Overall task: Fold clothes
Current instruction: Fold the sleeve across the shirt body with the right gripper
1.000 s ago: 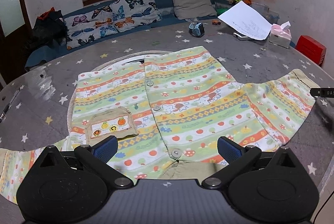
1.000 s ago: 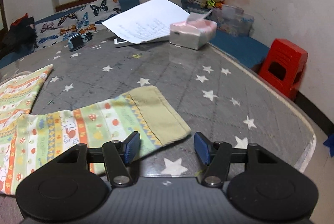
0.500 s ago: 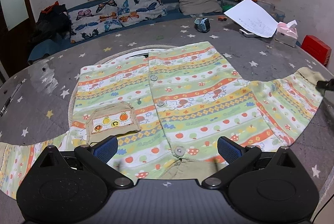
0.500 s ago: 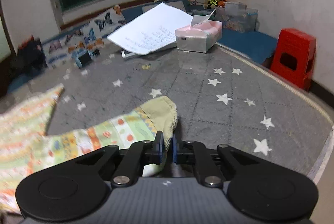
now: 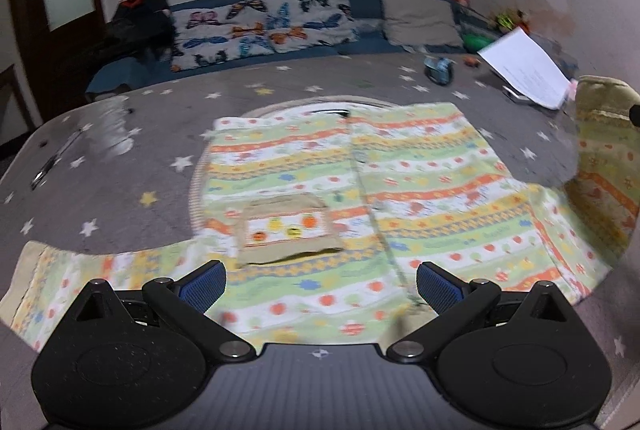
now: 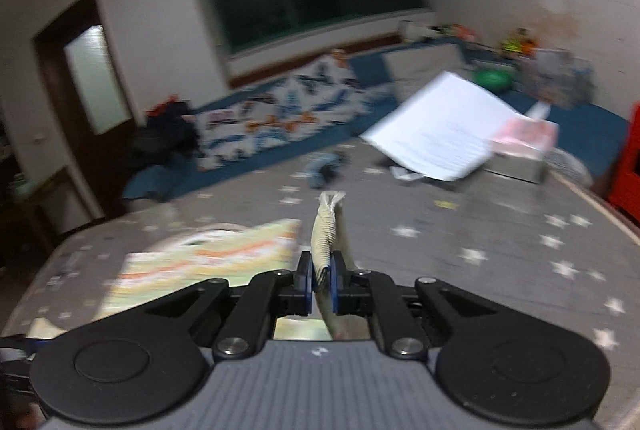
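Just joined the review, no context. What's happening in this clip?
A person is folding a striped child's shirt spread button-side up on a star-patterned table. The right hand-held gripper is shut on the cuff of one sleeve and has it lifted off the table; in the left wrist view that sleeve rises at the right edge. The left hand-held gripper is open, hovering over the shirt's lower hem and holding nothing. The other sleeve lies flat.

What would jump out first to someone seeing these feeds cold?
The striped shirt spread buttoned-side up across the starry table, with one sleeve lifted at the right. Then the right gripper, shut on that sleeve's beige cuff, while the left gripper hangs open over the hem.
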`<action>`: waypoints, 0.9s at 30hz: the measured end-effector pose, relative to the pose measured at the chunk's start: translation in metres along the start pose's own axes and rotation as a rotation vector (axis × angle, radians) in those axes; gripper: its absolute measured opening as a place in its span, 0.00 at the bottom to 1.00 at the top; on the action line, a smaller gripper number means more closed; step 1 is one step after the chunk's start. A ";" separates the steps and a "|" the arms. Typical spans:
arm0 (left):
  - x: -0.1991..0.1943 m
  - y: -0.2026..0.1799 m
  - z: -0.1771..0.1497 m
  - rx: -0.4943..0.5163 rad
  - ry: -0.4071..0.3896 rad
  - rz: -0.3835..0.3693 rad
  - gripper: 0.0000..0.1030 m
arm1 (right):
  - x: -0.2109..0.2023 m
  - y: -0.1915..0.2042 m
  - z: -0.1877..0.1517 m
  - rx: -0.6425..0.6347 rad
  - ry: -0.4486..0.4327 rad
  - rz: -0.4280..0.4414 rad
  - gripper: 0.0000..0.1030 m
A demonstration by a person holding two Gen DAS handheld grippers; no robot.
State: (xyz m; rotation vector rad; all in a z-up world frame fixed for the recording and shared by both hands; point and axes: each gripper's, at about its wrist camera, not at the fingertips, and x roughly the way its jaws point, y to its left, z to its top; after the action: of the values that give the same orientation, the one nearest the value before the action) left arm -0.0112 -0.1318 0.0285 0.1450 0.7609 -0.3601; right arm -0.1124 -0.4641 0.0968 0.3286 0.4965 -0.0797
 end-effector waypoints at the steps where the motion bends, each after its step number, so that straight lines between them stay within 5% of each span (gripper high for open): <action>1: -0.001 0.006 0.000 -0.014 -0.002 0.007 1.00 | 0.002 0.012 0.002 -0.010 0.000 0.030 0.07; 8: -0.011 0.043 -0.008 -0.086 -0.017 0.044 1.00 | 0.030 0.101 0.000 -0.099 0.066 0.212 0.07; 18: -0.025 0.075 -0.017 -0.155 -0.031 0.061 1.00 | 0.076 0.188 -0.052 -0.221 0.239 0.349 0.08; 22: -0.026 0.077 -0.016 -0.185 -0.027 0.040 1.00 | 0.075 0.197 -0.065 -0.229 0.264 0.384 0.23; 27: -0.028 0.067 -0.015 -0.151 -0.047 0.031 1.00 | 0.059 0.170 -0.056 -0.264 0.235 0.339 0.23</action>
State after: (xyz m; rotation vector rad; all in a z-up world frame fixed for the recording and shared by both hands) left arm -0.0143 -0.0584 0.0371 0.0063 0.7361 -0.2745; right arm -0.0600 -0.2851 0.0718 0.1594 0.6698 0.3548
